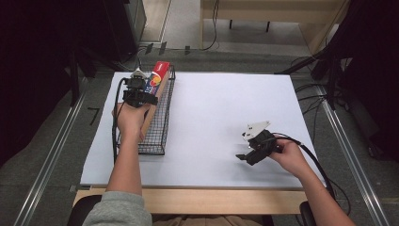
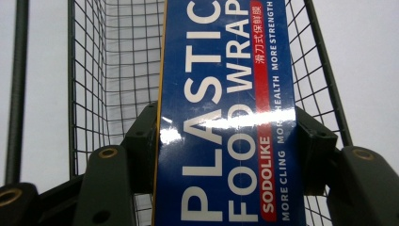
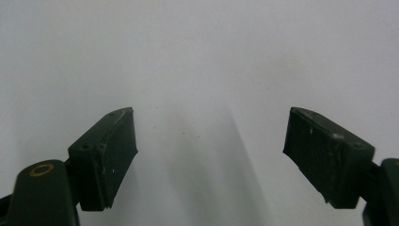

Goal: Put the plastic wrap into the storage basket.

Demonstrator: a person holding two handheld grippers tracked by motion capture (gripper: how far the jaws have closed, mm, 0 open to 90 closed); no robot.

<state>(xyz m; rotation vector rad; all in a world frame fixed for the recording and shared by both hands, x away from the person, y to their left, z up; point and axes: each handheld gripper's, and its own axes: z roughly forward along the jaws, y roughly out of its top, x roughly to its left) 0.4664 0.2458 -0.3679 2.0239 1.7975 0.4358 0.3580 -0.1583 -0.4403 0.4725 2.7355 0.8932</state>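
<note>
Left gripper clamped on a box of plastic food wrap over a wire basket; right gripper open above the table.

In the high view, the left gripper [image 1: 139,96] sits at the far left of the white table [image 1: 226,117], held over the black wire basket [image 1: 160,136], with the long box [image 1: 156,82] lying along the basket's length. In the left gripper view, the two jaws press against both long sides of the blue box [image 2: 226,117], and the basket mesh [image 2: 113,70] shows behind and beside it. The right gripper [image 1: 251,153] is near the table's front right, well apart from the basket. In the right gripper view, its jaws stand wide apart over the bare white surface [image 3: 202,61], holding nothing.
</note>
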